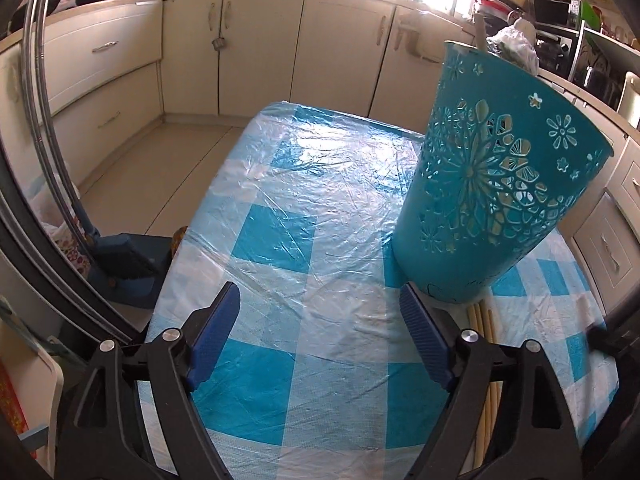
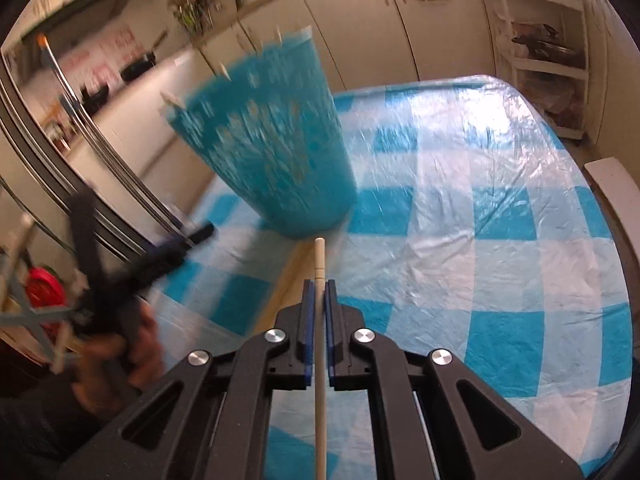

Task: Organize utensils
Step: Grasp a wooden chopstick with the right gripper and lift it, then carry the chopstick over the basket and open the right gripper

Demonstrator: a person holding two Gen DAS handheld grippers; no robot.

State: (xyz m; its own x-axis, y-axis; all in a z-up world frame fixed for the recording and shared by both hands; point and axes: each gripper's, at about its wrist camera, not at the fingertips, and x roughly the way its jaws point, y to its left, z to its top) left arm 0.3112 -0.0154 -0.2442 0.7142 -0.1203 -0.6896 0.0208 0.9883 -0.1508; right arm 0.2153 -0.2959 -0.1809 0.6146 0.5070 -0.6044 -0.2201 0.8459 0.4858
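My right tongs (image 2: 319,288) pinch one chopstick (image 2: 319,264) near the table's (image 2: 480,200) front edge, beside the teal holder (image 2: 276,160). It looks light, stiff and slippery, so mid-shaft grip seems safest. Left tongs (image 1: 320,320) gape, holding nothing.

We find no legible text, label, brand or number in either view. Pink-and-white marks on the far kitchen wall (image 2: 108,54) beside the pans are too blurred for us to read.
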